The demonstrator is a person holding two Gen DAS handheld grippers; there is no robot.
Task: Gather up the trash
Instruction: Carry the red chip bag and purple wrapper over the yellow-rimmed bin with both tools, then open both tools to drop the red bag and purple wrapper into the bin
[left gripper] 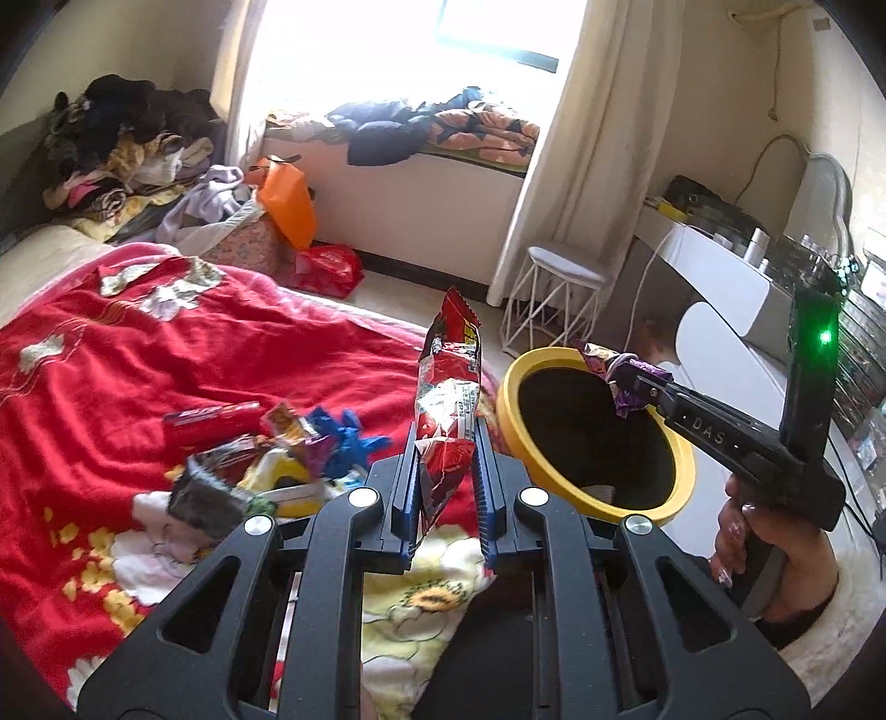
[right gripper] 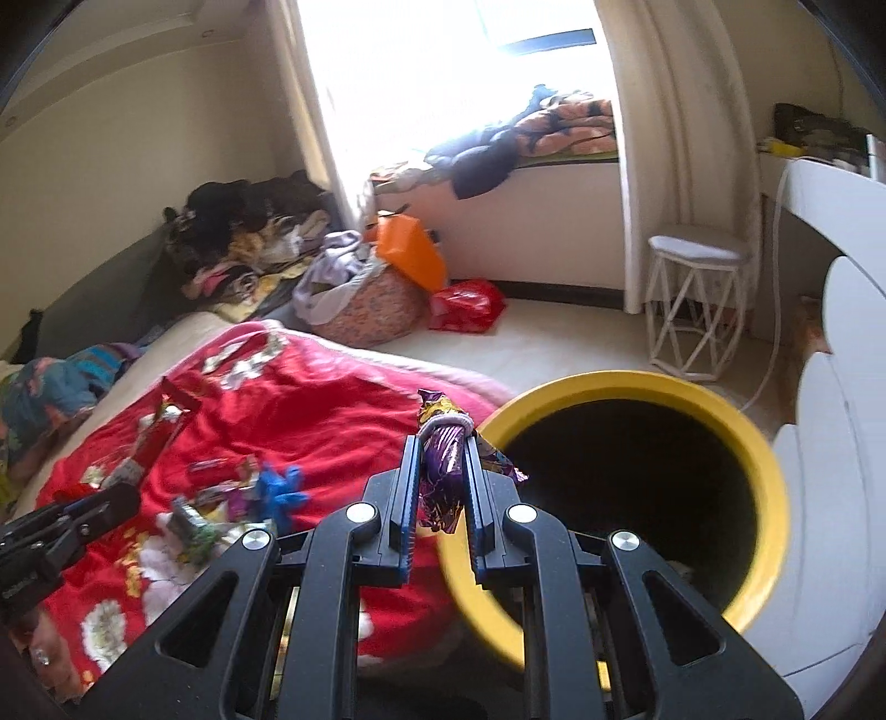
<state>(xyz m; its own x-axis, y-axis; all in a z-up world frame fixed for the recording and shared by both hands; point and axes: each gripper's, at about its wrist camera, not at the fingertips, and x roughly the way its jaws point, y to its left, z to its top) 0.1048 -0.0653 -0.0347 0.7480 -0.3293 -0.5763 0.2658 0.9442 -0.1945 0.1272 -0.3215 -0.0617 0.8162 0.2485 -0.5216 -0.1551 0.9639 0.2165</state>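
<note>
left wrist: looks down-forward over bed (left gripper: 166, 360), bin (left gripper: 595, 437) at right | right wrist: close above bin (right gripper: 620, 487) | shared: bed, bin, window (left gripper: 415, 44)

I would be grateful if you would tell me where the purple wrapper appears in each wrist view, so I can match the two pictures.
Left wrist view: the purple wrapper is right of centre, pinched at the tip of the right gripper, over the bin's mouth.
Right wrist view: lower centre, clamped between that gripper's blue pads.
Shared landmark: the yellow-rimmed bin.
</note>
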